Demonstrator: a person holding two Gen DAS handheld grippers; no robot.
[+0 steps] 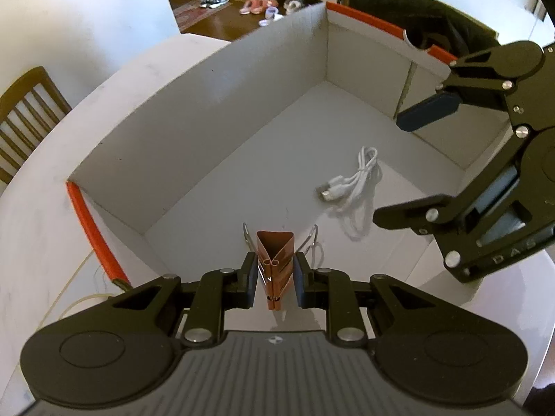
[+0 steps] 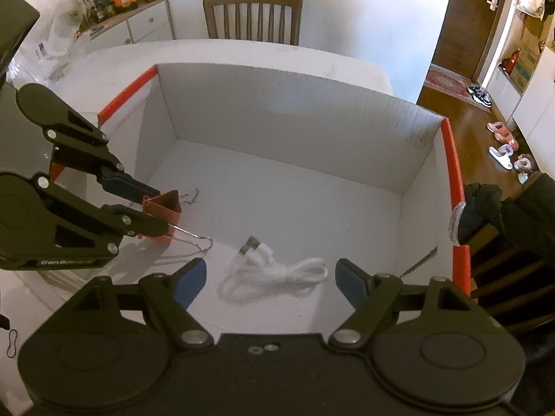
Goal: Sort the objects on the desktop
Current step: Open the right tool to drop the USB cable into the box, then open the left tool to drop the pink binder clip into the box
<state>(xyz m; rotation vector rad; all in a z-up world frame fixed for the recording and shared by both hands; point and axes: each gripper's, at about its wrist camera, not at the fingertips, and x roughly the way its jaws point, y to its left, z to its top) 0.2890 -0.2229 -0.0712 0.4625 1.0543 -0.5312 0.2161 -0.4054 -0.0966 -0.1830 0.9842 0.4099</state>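
Note:
An open white box (image 1: pixel 208 121) with orange edge strips stands on the white table. My left gripper (image 1: pixel 275 277) is shut on an orange binder clip (image 1: pixel 275 260), held over the box's near left corner with its wire handles sticking out. In the right wrist view the clip (image 2: pixel 166 208) sits between the left gripper's (image 2: pixel 152 211) fingers above the box (image 2: pixel 277 111) floor. A coiled white USB cable (image 1: pixel 350 183) lies on the box floor. My right gripper (image 2: pixel 270 267) hangs open just above the cable (image 2: pixel 301 270), its pads apart on either side, not touching it. In the left wrist view the right gripper (image 1: pixel 395 168) stands wide.
A wooden chair (image 2: pixel 251 14) stands behind the table's far edge. A cabinet (image 2: pixel 138 24) with snacks and jars is at the back left. Dark clothing (image 2: pixel 485 208) lies on a chair right of the box. Shoes (image 2: pixel 503 138) lie on the wooden floor. A small rubber band (image 2: pixel 12 343) rests on the table.

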